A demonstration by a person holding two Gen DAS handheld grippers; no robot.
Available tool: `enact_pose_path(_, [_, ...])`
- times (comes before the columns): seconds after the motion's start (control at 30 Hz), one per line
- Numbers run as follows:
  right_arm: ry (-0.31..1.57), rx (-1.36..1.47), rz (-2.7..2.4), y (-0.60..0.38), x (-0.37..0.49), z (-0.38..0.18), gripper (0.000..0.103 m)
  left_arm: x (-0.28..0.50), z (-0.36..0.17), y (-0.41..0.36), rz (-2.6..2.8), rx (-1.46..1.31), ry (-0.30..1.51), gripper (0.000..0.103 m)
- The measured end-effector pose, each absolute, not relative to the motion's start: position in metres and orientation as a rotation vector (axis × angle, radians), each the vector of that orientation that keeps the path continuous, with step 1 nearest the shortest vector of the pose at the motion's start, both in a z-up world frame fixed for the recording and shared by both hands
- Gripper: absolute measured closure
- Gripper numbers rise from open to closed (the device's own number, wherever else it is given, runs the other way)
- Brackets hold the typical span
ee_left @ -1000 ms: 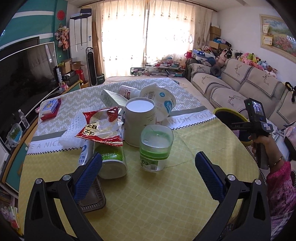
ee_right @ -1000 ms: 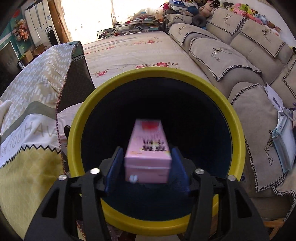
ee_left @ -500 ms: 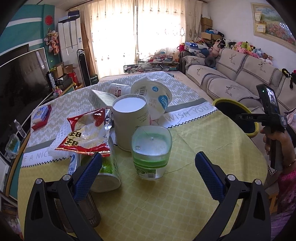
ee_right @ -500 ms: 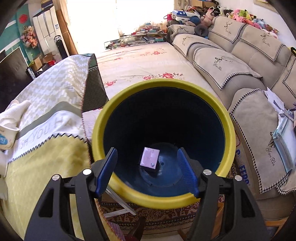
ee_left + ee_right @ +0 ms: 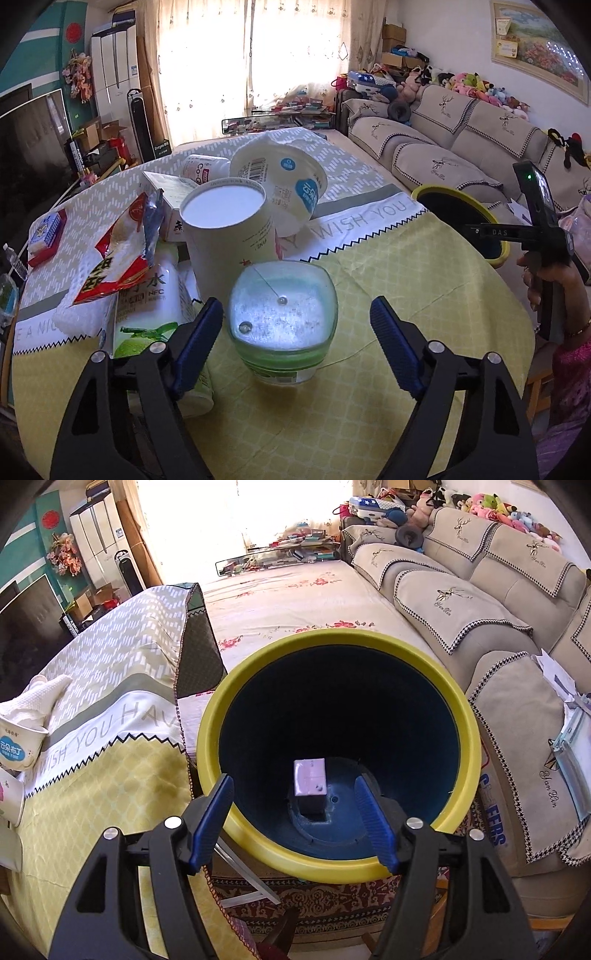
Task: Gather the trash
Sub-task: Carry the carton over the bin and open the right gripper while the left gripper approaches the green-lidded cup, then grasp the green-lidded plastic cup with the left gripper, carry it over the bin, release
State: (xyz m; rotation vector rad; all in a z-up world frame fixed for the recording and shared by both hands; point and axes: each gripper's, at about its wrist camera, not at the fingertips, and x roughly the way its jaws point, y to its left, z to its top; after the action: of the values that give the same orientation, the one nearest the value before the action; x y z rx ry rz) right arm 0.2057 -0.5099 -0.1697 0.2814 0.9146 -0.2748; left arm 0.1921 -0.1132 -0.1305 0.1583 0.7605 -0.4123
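Left wrist view: the left gripper [image 5: 295,332], jaws closing, brackets the green-banded plastic cup [image 5: 282,321] at lower centre without pressing it yet; next it must clamp and lift.

Right wrist view: the right gripper [image 5: 293,823] hangs open and empty over the yellow-rimmed bin [image 5: 471,716], a pink carton [image 5: 309,777] lying at its bottom, frame centre.

Carton [image 5: 309,782] in bin [image 5: 466,716] (beside table [image 5: 122,775])

A home living room: covered sofa [image 5: 480,602] with plush toys [image 5: 480,88], television [image 5: 33,147], curtained window [image 5: 236,62], cloth-draped table [image 5: 369,295].
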Motion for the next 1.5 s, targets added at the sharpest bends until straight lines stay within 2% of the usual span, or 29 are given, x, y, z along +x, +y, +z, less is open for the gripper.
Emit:
enact_pose_path(0.2, [0.918, 0.285, -0.264, -0.508, 0.207, -0.172, 0.038, 0.196, -0.136, -0.116, -0.384, 0.182, 0.759, 0.053])
enact_pose_path(0.5, [0.902, 0.305, -0.248, -0.509, 0.201, -0.170, 0.038, 0.181, -0.123, -0.118, -0.440, 0.155, 0.770, 0.053])
enact_pose_path(0.77, [0.850, 0.326, -0.251, -0.518, 0.184, -0.155, 0.038, 0.169, -0.101, -0.154, -0.583, 0.153, 0.743, 0.053])
enact_pose_path(1.17, [0.702, 0.378, -0.382, -0.572, 0.128, -0.122, 0.035, 0.200, -0.088, -0.317, -0.873, 0.237, 0.735, 0.053])
enact_pose_path(1.5, [0.662, 0.455, -0.449, -0.619, 0.099, -0.122, 0.035, 0.248, -0.126, -0.444, -0.883, 0.341, 0.821, 0.053])
